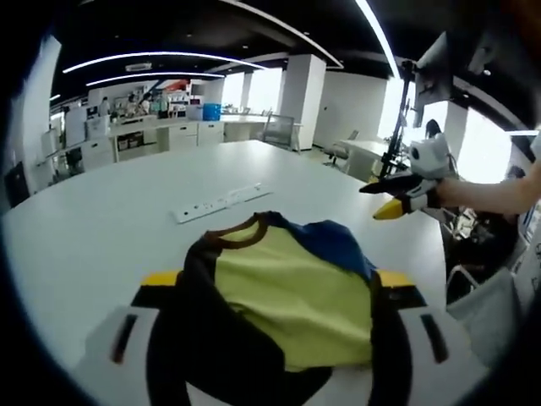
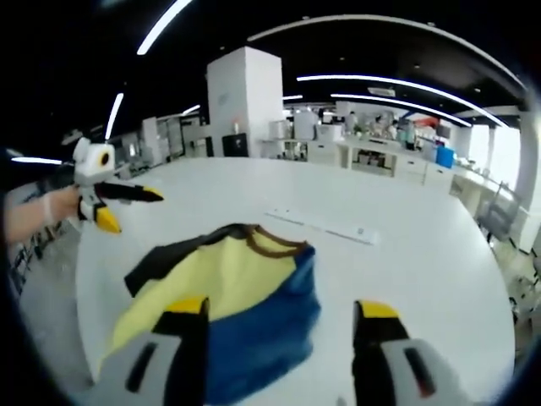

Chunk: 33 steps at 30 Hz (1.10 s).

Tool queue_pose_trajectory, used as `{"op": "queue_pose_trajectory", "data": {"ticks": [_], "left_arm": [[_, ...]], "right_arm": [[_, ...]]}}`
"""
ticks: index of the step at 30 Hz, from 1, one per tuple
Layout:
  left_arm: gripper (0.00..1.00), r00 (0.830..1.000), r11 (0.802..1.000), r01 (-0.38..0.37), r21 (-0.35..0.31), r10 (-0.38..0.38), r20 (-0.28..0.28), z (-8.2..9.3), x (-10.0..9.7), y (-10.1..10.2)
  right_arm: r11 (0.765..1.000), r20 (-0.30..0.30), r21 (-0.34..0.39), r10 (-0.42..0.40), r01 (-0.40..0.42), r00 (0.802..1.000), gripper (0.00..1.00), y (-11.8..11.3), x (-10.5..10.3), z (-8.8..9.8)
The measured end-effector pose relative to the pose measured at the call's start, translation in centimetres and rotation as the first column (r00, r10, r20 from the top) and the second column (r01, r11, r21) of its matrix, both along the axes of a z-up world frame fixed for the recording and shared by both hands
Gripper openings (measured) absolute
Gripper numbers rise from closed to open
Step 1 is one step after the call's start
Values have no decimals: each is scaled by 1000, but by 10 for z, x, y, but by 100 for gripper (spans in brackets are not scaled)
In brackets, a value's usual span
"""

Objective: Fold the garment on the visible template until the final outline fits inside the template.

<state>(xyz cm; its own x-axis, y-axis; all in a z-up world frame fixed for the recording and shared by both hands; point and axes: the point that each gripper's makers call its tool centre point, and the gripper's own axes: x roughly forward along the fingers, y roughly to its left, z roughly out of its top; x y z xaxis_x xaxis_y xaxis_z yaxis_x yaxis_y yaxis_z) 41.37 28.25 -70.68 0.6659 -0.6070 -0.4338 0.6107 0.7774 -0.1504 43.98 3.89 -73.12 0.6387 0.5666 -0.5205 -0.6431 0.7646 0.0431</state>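
Left gripper view: left gripper [image 1: 279,292] jaws spread, shirt [image 1: 287,292] lying folded on white table [image 1: 101,228] between them; power strip [image 1: 221,203] beyond; right gripper [image 1: 397,196] held above table edge, jaws parted | Right gripper view: right gripper [image 2: 279,317] spread above shirt [image 2: 228,292]; power strip [image 2: 325,224] behind; left gripper [image 2: 127,207] parted, well apart.

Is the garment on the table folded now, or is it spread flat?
Folded, loosely. The garment lies bunched on the white table, its blue layer doubled beside the yellow one, black sleeve sticking out.
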Motion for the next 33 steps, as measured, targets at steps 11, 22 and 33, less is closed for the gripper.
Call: {"op": "queue_pose_trajectory", "data": {"ticks": [11,22,33], "left_arm": [[86,999,999,-40,-5,40,9,4,-19,14],[84,999,998,-50,-27,51,20,5,-34,10],[83,998,996,-63,-56,64,7,-4,-53,14]], "right_arm": [[1000,-7,-9,18,-18,1000,66,1,-16,3],[985,-54,-58,162,-165,985,56,28,-77,-15],[966,-184,-44,244,-256,952,45,45,-150,-55]]}}
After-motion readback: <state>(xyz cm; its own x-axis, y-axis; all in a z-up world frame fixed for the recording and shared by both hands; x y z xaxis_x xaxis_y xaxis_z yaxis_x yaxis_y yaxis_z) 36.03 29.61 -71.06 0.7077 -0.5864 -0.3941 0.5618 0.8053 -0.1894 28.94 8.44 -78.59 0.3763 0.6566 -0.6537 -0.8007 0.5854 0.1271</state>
